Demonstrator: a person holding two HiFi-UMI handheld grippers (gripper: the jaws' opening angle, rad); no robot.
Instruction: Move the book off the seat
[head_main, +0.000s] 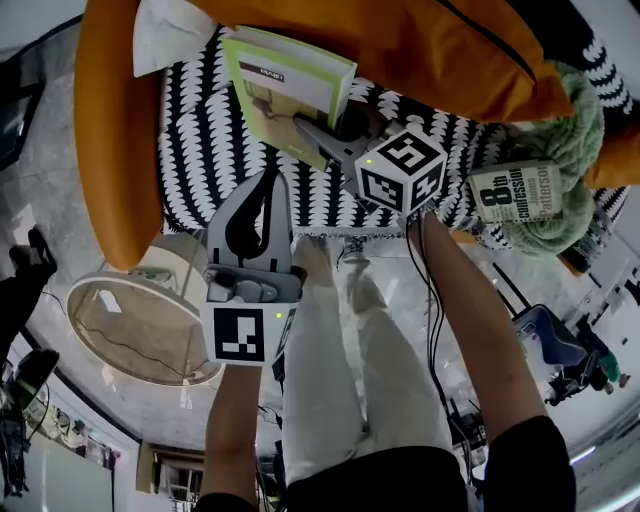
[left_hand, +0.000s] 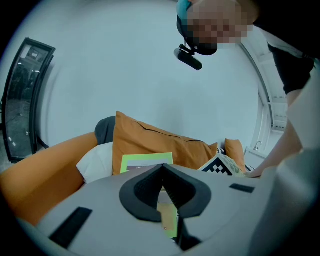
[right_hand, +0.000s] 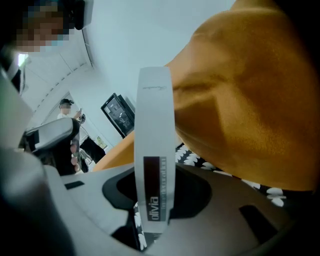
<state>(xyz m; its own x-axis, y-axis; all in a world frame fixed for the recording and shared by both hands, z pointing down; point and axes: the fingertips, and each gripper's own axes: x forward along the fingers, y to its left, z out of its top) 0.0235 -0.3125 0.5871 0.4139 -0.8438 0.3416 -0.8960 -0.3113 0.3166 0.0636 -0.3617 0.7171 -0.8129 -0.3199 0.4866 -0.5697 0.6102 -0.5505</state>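
A green and white book (head_main: 285, 85) lies tilted at the back of the black-and-white patterned seat (head_main: 200, 130), against the orange cushion (head_main: 400, 40). My right gripper (head_main: 312, 132) is shut on its lower corner. In the right gripper view the white spine (right_hand: 155, 150) stands upright between the jaws of the right gripper (right_hand: 154, 200), pressed from both sides. My left gripper (head_main: 265, 185) hangs over the seat's front edge, shut and holding nothing. From the left gripper (left_hand: 162, 167) the book (left_hand: 145, 162) shows just beyond its closed tips.
A second book (head_main: 517, 192) rests on a green knitted throw (head_main: 575, 150) at the seat's right. An orange armrest (head_main: 115, 130) and a white cushion (head_main: 170, 30) bound the left. A round glass side table (head_main: 130, 320) stands on the floor at left, beside the person's legs (head_main: 340, 350).
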